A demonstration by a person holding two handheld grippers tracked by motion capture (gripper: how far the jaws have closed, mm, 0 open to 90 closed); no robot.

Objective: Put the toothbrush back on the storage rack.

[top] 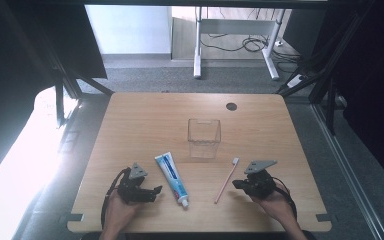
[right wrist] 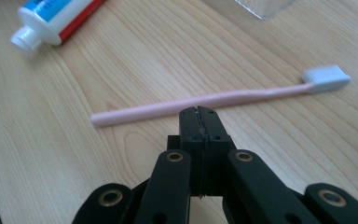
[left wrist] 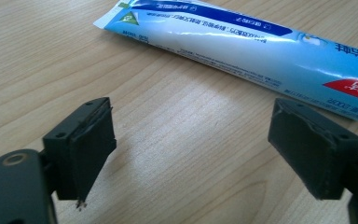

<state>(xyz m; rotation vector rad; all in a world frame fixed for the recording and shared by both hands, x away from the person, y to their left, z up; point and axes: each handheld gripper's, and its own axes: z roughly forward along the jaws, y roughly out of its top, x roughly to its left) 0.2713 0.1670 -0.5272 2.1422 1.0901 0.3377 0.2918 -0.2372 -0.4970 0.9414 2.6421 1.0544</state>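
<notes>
Two grippers [top: 156, 190] [top: 236, 184] beside toothpaste [top: 172, 178], toothbrush [top: 227, 180]; open tabletop [top: 145, 120] beyond.

The left gripper [left wrist: 191, 149] jaws stand wide apart before the toothpaste tube [left wrist: 242, 44].

Pale wooden table [top: 145, 120], grain running left to right, bare at the far left. Just past the middle: a clear box [top: 204, 138], upright, open at the top, nothing seen inside. At the far edge, right of centre: a small dark round hole [top: 231, 106]. Beyond the table: grey carpet [top: 150, 77]. Farther off: a white desk frame [top: 198, 45] on two legs, with black cables [top: 252, 45] looped on the floor beneath it. Far left of that: a white panel [top: 130, 30]. On the right: dark slanted struts [top: 325, 75]. On the near left: strong white glare [top: 20, 165] on the floor.
</notes>
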